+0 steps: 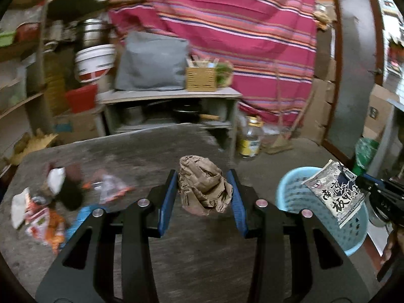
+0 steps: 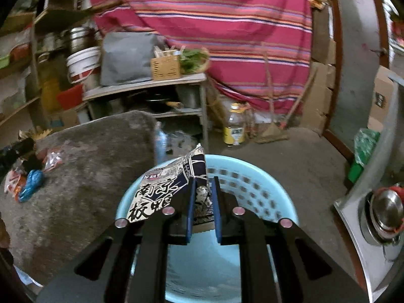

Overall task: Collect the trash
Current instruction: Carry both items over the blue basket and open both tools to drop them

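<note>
At your far left, wooden shelves [image 1: 17, 80] hold blurred containers, with a white bucket [image 1: 94, 61] and metal pots stacked beside them. The grey, stained worktop [image 1: 141, 156] in front of you carries a scatter of trash along its left side: a heap of orange and white wrappers [image 1: 40, 217], a blue wrapper [image 2: 31, 185] just beside it, and a clear packet with red trim [image 1: 111, 186] a little further in. Your left hand-held gripper [image 1: 204, 189] stands released, its blue pads on either side of a crumpled brown paper bag [image 1: 203, 185] sitting on the worktop; you cannot tell whether the pads touch it. Behind the worktop a low shelf unit [image 1: 169, 96] bears a grey cushion [image 1: 151, 63] and a slatted wooden box [image 1: 201, 78], and a striped red cloth [image 1: 227, 25] hangs across the back of the room. A plastic bottle with a yellow label [image 1: 250, 139] stands on the concrete floor. To the right, a light blue perforated basket [image 2: 252, 184] sits just off the worktop's edge. Your right hand-held gripper [image 2: 204, 209] is clenched on a black and white printed snack packet [image 2: 161, 192], holding it over the basket's rim. Further right are a brown-framed door [image 1: 353, 63], a green bag [image 2: 364, 149] and a steel lid [image 2: 385, 209].
</note>
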Demonstrator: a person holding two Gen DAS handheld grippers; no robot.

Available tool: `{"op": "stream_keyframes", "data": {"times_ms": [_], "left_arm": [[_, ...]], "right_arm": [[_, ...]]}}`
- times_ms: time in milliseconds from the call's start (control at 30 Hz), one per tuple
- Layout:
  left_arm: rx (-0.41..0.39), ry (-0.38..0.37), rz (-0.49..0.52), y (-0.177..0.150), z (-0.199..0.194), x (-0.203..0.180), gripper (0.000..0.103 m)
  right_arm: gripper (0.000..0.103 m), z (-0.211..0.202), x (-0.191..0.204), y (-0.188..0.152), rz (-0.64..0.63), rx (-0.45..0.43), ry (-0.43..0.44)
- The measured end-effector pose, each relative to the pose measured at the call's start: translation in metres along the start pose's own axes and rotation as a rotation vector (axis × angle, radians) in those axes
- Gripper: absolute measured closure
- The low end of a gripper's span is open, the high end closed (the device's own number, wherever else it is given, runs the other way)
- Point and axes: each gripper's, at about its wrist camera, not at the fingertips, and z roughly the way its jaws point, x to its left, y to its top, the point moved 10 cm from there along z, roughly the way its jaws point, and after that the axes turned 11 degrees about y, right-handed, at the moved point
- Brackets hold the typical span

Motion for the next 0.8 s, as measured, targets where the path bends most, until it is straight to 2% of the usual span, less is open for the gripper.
{"op": "stream_keyframes", "data": {"times_ms": [167, 300, 600, 700, 767, 800], "left_arm": [[-0.001, -0.082, 0.045, -0.004, 0.003, -0.063, 0.064], [0.020, -0.140, 0.071, -0.012, 0.012, -0.106, 0.064], [0.078, -0.196, 0.107, -0.026, 0.040, -0.153, 0.063], [0.092, -0.196, 0.130, -0.031, 0.046, -0.162, 0.057], [0.085, -0.180, 0.136, -0.032, 0.047, -0.162, 0.040], [0.081, -0.180, 0.134, -0.031, 0.046, -0.161, 0.038]], "right_arm": [[0.090, -0.010, -0.031, -0.002, 0.029, -0.017, -0.056], [0.090, -0.004, -0.048, -0.008, 0.041, 0.001, -0.100], [0.090, 0.000, -0.070, -0.010, 0.099, 0.011, -0.116], [0.090, 0.003, -0.070, -0.013, 0.100, 0.020, -0.119], [0.090, 0.005, -0.070, -0.014, 0.096, 0.030, -0.121], [0.090, 0.006, -0.070, -0.014, 0.095, 0.033, -0.123]]}}
